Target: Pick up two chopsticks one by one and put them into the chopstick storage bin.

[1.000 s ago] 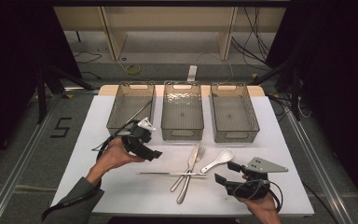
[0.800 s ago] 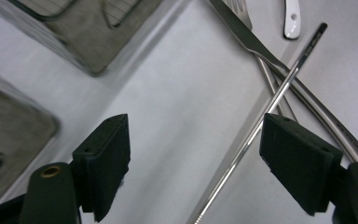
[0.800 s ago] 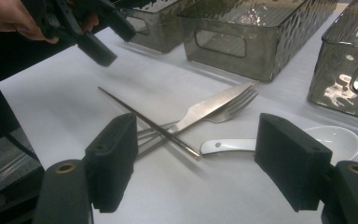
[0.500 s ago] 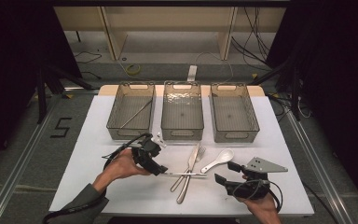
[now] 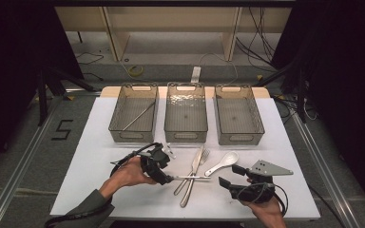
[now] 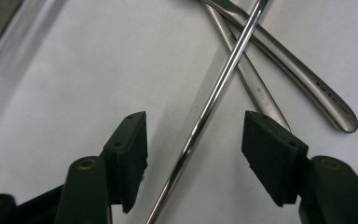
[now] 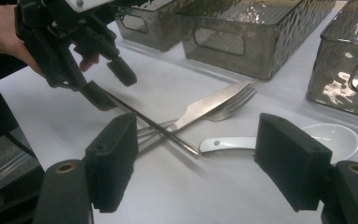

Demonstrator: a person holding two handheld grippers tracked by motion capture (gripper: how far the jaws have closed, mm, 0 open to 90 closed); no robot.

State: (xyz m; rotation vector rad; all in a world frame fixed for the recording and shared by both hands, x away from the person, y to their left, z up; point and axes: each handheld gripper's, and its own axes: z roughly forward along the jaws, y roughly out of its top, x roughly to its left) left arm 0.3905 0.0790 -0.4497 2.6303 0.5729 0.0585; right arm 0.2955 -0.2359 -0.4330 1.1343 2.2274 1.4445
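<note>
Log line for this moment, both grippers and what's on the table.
left gripper: jaws closing around metal chopstick, pads not touching | right gripper: open, holds nothing | knife, fork, spoon: on table

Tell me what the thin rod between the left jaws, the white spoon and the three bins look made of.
Thin rod: polished metal, likely steel; it is mirror-bright.
White spoon: glossy white, ceramic or hard plastic; a small hole pierces its handle.
Three bins: smoky translucent plastic, judging by rippled walls and moulded handle cut-outs.

Grey floor (image 5: 24,142) (marked 5), pale shelving (image 5: 171,23), dark surroundings, white table (image 5: 275,142)
</note>
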